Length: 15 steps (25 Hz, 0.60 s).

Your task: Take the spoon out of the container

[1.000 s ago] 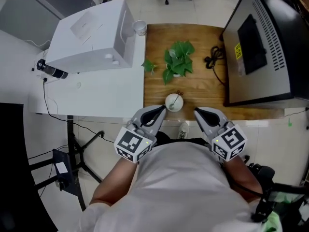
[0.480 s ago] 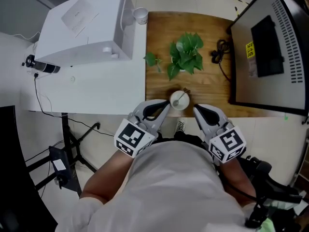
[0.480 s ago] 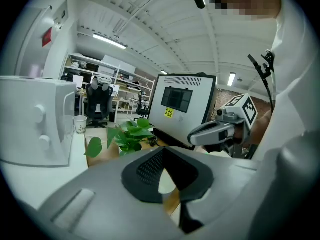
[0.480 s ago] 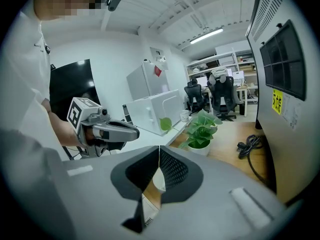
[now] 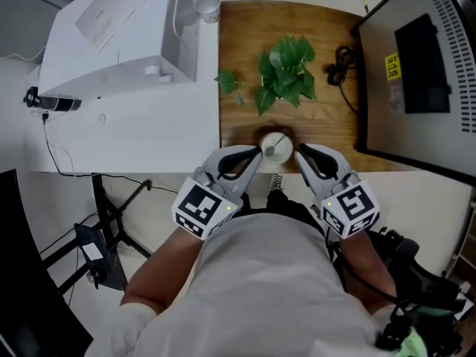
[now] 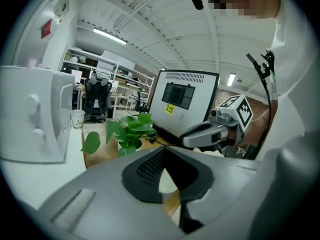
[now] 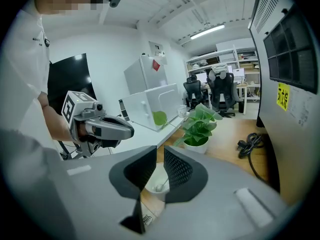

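Observation:
A small white cup (image 5: 277, 147) stands near the front edge of the wooden table (image 5: 327, 129), and a spoon (image 5: 272, 152) leans inside it. My left gripper (image 5: 257, 153) is just left of the cup, its fingertips meeting with nothing held. Just right of the cup is my right gripper (image 5: 299, 152). In the right gripper view the cup (image 7: 152, 183) and spoon (image 7: 161, 186) show through a narrow gap between the right gripper's (image 7: 160, 148) pads. The left gripper view shows my left gripper (image 6: 164, 148) with a sliver of the cup (image 6: 168, 184) below its tips.
A potted green plant (image 5: 282, 69) stands behind the cup. Right of it are a coiled black cable (image 5: 343, 65) and a large dark cabinet (image 5: 424, 73). A white machine (image 5: 111, 43) and a paper cup (image 5: 207, 7) sit on the white table to the left.
Both grippers have moved forward from the table's front edge, and their tips now flank the cup. The cup and spoon have not moved.

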{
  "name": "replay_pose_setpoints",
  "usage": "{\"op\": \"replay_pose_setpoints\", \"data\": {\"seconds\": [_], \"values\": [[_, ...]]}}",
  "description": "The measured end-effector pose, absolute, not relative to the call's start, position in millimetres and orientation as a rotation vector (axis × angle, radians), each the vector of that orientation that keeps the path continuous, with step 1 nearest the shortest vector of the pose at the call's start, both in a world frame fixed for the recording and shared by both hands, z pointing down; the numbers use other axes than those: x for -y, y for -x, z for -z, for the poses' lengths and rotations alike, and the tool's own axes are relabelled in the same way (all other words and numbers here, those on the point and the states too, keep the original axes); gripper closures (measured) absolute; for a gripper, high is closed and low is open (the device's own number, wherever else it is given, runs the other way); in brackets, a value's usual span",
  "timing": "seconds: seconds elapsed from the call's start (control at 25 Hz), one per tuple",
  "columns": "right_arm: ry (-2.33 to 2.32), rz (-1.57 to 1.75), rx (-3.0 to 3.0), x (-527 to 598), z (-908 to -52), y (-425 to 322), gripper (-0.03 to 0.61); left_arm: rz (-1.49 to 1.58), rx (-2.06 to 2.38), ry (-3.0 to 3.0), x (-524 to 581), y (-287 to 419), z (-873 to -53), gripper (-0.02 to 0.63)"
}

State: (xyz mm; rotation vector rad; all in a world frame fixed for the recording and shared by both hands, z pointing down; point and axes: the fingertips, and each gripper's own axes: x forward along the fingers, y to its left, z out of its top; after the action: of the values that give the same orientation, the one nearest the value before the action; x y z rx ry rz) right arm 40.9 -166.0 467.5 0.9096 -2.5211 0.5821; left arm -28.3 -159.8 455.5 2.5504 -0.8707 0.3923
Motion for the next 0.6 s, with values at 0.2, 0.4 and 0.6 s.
{"op": "replay_pose_setpoints", "data": {"seconds": [0.2, 0.4, 0.6], "values": [[-0.899, -0.601, 2.497, 174.3, -480.6, -41.5, 0.526, -0.427, 0.858, -2.550, 161.8, 27.0, -464.7, 0.609], [-0.886, -0.590, 2.470, 183.3, -495.4, -40.0, 0.500, -0.430, 0.857, -2.526, 164.3, 27.3, -475.5, 0.609], [-0.876, -0.606, 2.430, 195.8, -518.0, -41.3, 0.491, -0.453, 0.848, -2.513, 168.3, 27.7, -481.5, 0.609]]}}
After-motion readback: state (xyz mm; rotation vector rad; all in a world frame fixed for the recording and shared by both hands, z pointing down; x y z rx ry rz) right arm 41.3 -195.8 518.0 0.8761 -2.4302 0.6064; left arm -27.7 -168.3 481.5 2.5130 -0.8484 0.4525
